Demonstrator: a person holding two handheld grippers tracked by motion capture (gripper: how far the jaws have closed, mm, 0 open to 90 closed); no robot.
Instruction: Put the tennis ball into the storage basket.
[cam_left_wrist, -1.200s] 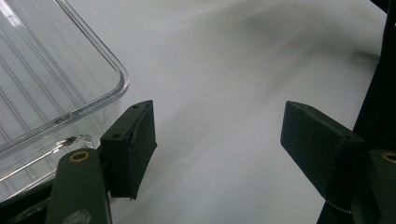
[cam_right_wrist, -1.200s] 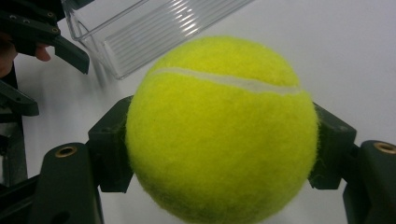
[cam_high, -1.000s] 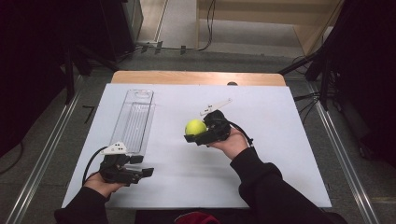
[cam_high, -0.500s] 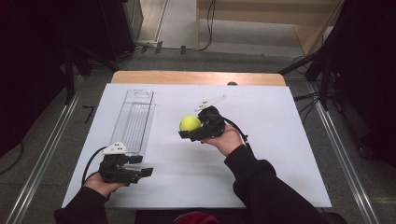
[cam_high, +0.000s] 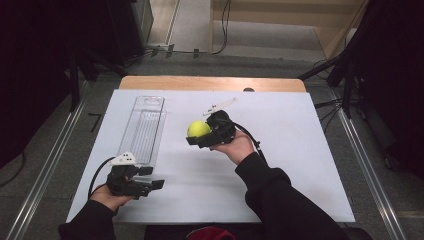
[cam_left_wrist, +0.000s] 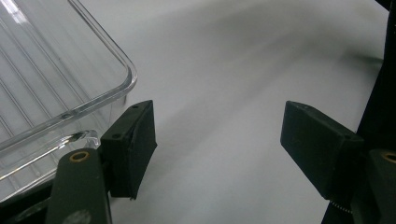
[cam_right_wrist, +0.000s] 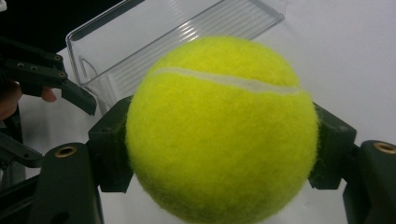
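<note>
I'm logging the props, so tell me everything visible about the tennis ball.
The tennis ball is bright yellow-green and fuzzy, felt-like, with one pale curved seam across its upper face. It looks whole and round. The right tool clamps it from both sides, holding it above the white table, right of the clear tray.

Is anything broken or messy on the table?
No, nothing stands out. The clear tray lies flat and looks empty and whole, the right gripper holds the ball squarely, and the left gripper rests open beside the tray.

Bright table, dark surroundings.
You get glare on the clear tray; the near jaws look soft, perhaps out of focus.
</note>
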